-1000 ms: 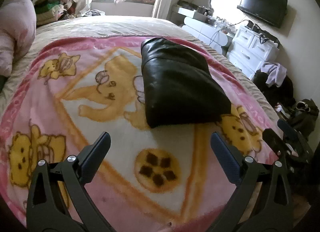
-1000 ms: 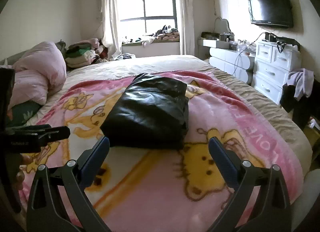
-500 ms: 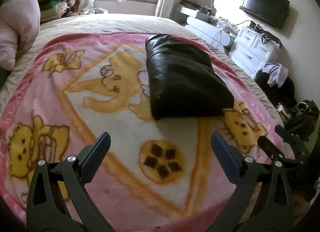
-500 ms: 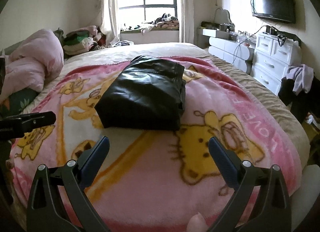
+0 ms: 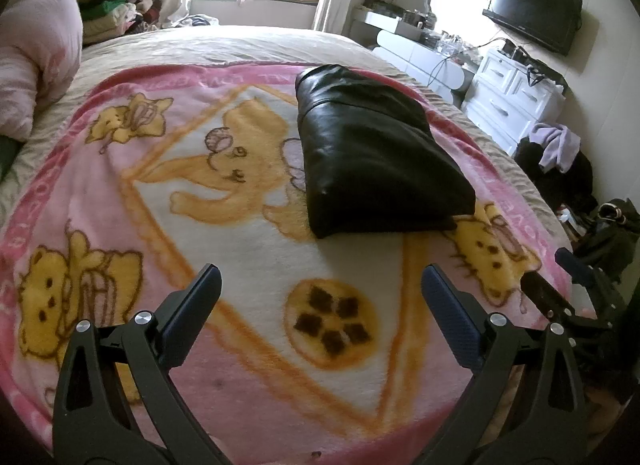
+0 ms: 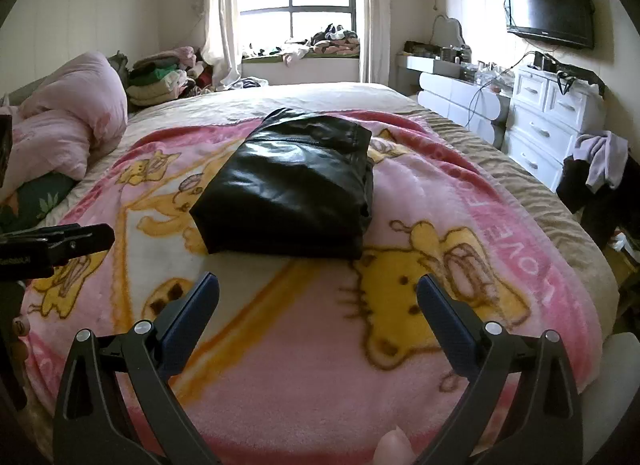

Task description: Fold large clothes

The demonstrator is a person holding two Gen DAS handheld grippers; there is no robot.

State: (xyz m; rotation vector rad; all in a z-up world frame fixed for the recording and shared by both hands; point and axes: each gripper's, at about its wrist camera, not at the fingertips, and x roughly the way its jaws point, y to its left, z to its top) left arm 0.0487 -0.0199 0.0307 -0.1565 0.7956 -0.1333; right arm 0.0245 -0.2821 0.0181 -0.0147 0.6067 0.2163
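Note:
A black leather garment [image 5: 372, 157] [image 6: 292, 185] lies folded into a thick rectangle on the pink cartoon blanket [image 5: 200, 201] [image 6: 460, 193] that covers the bed. My left gripper [image 5: 320, 289] hangs open over the near part of the blanket, well short of the garment, nothing between its fingers. My right gripper [image 6: 318, 289] is open too, empty, just in front of the garment's near edge. The left gripper's tip [image 6: 64, 243] shows at the left edge of the right wrist view, and the right gripper [image 5: 560, 285] at the right edge of the left wrist view.
Pink bedding [image 6: 68, 133] is heaped at the bed's left, with stacked clothes [image 6: 160, 79] behind it. White drawers [image 6: 548, 121] and a wall TV [image 6: 548, 11] stand to the right. Dark and lilac clothes [image 6: 600, 169] hang by the bed's right side. A fingertip [image 6: 394, 447] shows at the bottom.
Both grippers have drawn back and risen from the folded garment, which now sits farther away in both views. Both stay open. The garment has not moved.

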